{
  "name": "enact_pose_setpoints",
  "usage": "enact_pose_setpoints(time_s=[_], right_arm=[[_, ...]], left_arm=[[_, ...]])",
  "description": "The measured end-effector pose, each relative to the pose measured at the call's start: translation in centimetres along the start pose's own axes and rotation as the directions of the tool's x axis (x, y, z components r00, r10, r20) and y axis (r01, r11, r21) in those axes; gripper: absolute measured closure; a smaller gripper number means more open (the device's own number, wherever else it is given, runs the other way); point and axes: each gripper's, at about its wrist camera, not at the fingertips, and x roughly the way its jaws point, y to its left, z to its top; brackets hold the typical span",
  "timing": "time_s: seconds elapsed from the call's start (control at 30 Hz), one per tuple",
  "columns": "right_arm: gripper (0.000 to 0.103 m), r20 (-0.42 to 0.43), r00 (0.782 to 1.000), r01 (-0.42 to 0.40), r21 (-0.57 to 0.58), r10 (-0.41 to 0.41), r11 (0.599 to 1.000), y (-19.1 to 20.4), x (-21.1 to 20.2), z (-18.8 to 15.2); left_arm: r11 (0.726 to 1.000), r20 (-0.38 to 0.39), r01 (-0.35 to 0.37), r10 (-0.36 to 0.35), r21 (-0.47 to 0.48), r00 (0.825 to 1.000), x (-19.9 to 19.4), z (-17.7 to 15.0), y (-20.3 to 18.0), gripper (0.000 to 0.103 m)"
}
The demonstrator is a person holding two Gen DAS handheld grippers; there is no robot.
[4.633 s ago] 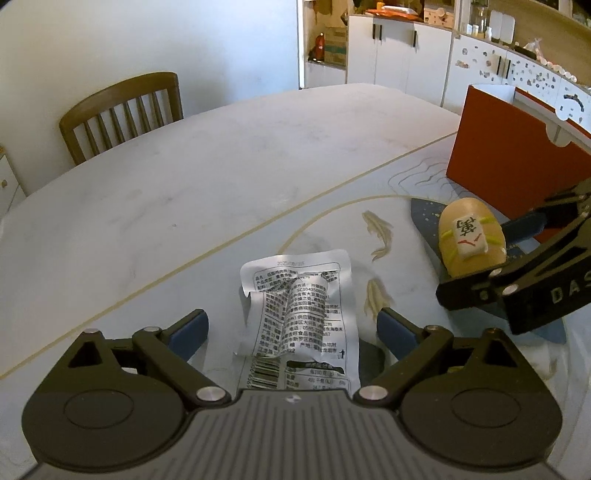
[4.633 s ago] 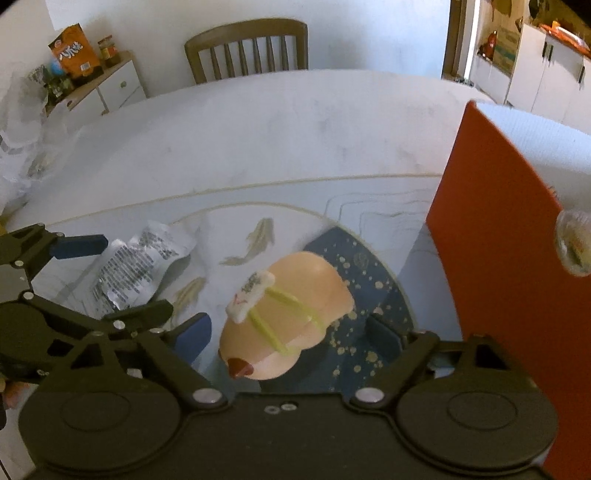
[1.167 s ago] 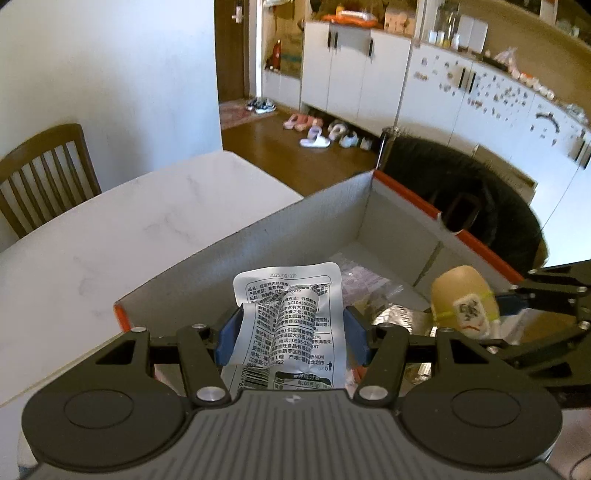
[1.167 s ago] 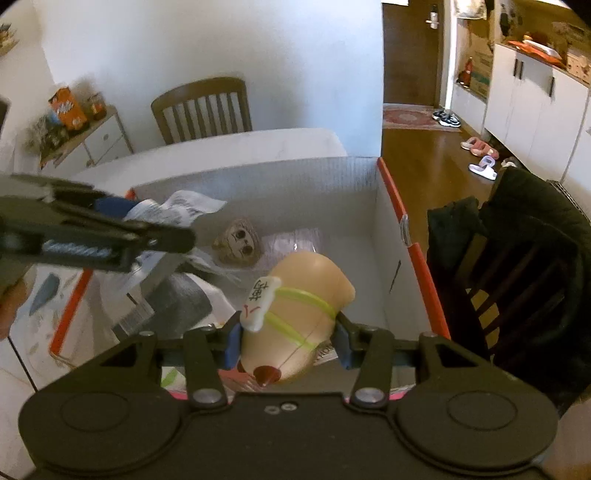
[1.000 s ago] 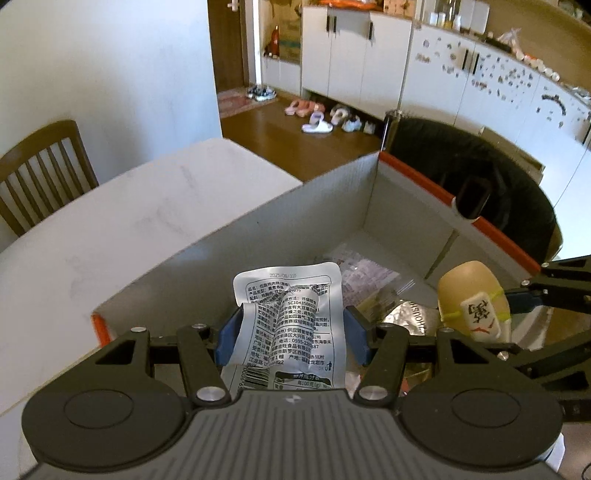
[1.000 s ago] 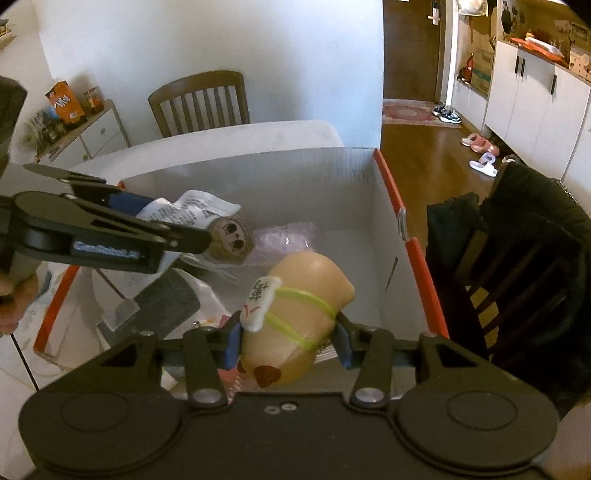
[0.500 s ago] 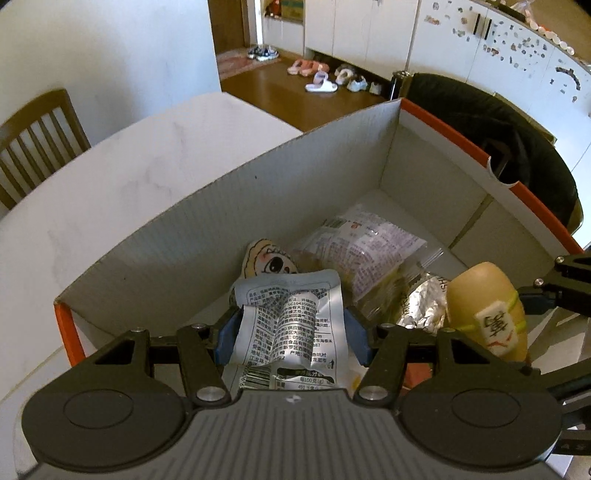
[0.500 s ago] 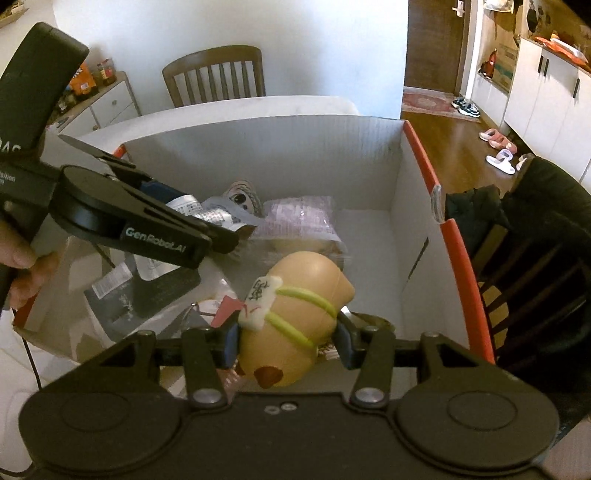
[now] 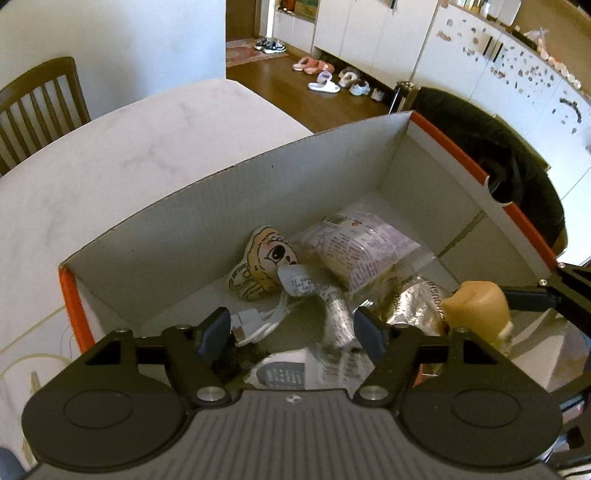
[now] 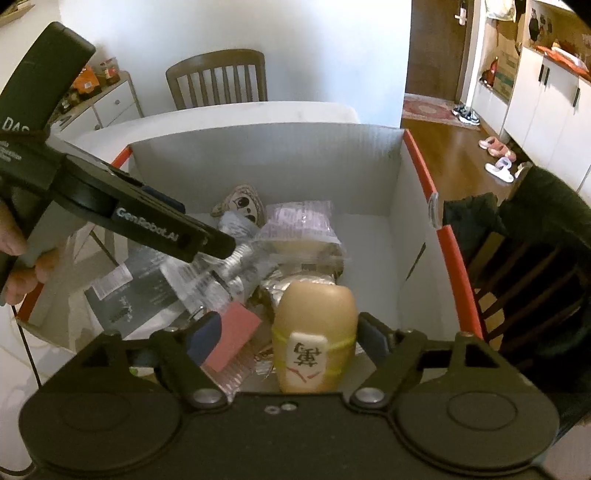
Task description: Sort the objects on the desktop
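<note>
Over the open box (image 10: 266, 162), left: left gripper (image 9: 291, 334), jaws opening, crumpled packet (image 9: 334, 321) blurred between, clear of pads. Right: right gripper (image 10: 291, 338), jaws opening, peach toy (image 10: 314, 332) between, long axis near-to-far, rounded end pointing far.

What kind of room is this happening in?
Most likely a home dining area by the entrance: a wooden dining chair at a pale table, slippers on the wood floor, and white cabinets along the wall.
</note>
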Motion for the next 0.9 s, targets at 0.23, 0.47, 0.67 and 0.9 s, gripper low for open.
enact_pose_setpoints(time_s=[0.23,0.47,0.67,0.9], right_arm=[[0.018,0.04,0.998,0.041,-0.011,-0.04,0.999,-0.2,-1.4,0.1],[0.018,0.071,0.996,0.051,-0.007,-0.05,0.999,-0.6,-3.4,0.3],[0.015,0.106,0.994,0.024,-0.012,-0.022,1.0,0.1,-5.1,0.6],[0.013,0.156,0.988,-0.019,-0.03,0.024,0.999,1.3,-7.2,0.6]], left_arm=[[1.0,0.089,0.017,-0.018,0.017,0.996,-3.2,-1.3,-0.3,0.03],[0.999,0.178,0.051,-0.051,0.004,0.983,-6.8,-2.7,-0.7,0.029],[0.996,0.239,0.085,-0.076,-0.027,0.968,-9.7,-4.5,-0.5,0.029],[0.992,0.288,0.104,-0.079,-0.072,0.954,-12.4,-6.5,-0.2,0.02]])
